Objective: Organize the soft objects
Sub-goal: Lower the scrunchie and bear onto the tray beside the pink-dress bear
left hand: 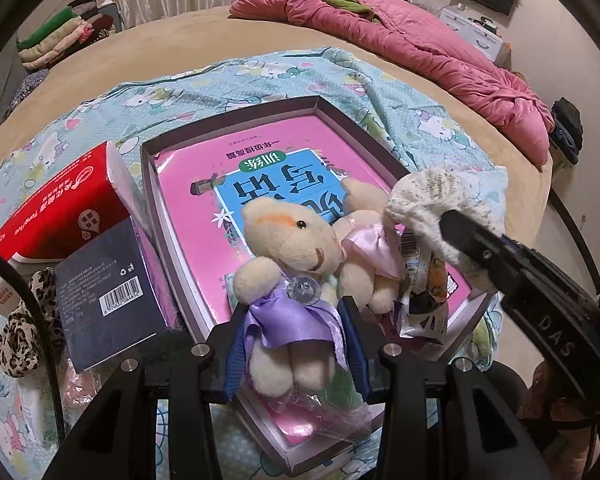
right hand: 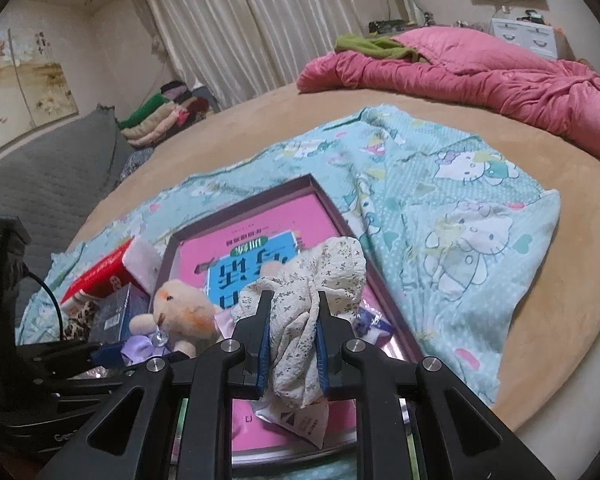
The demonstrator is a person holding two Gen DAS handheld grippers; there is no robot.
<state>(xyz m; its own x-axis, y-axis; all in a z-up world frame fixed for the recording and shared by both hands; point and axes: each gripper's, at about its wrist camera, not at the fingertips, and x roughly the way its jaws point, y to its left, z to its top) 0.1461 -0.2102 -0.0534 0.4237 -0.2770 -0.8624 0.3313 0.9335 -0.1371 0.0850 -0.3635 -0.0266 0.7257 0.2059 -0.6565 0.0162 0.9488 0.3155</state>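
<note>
A cream plush bear (left hand: 292,240) in a purple ribbon dress hangs over a shallow purple-rimmed box (left hand: 152,184), and my left gripper (left hand: 296,320) is shut on its body. A second bear in a pink dress (left hand: 364,248) leans against it inside the box. My right gripper (right hand: 294,300) is shut on a cream floral scrunchie (right hand: 328,272) above the box's right side. In the left wrist view that scrunchie (left hand: 432,196) and the right gripper (left hand: 452,220) come in from the right. A pink book (left hand: 204,176) lines the box bottom.
Snack packets (left hand: 424,288) lie in the box's near right corner. A red box (left hand: 60,208), a navy box (left hand: 104,292) and a leopard scrunchie (left hand: 20,340) sit left of it on the cartoon-cat sheet (right hand: 460,208). A pink quilt (left hand: 420,48) and folded clothes (left hand: 60,36) lie farther back.
</note>
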